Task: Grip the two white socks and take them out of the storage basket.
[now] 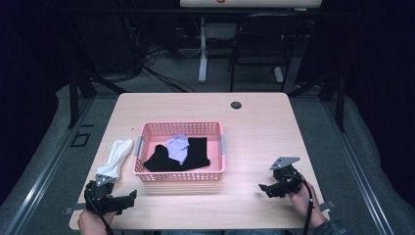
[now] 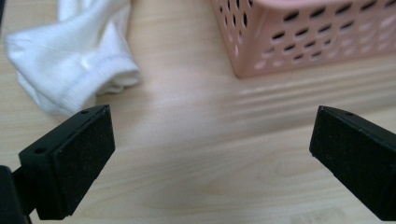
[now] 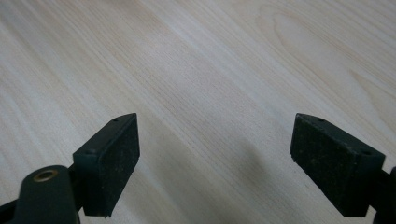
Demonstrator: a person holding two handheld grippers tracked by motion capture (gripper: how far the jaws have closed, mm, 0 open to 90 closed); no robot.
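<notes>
A pink perforated basket stands mid-table and holds black socks and a lilac sock. A white sock lies on the wood to the basket's left; in the left gripper view the white sock sits just beyond the left jaw, with the basket's corner at the upper right. My left gripper rests open near the front left edge, nothing between its jaws. My right gripper is open over bare wood at the front right.
The light wooden table has a dark round grommet near its far edge. A black chair and a white desk leg stand on the floor beyond the table. Cables trail from both grippers.
</notes>
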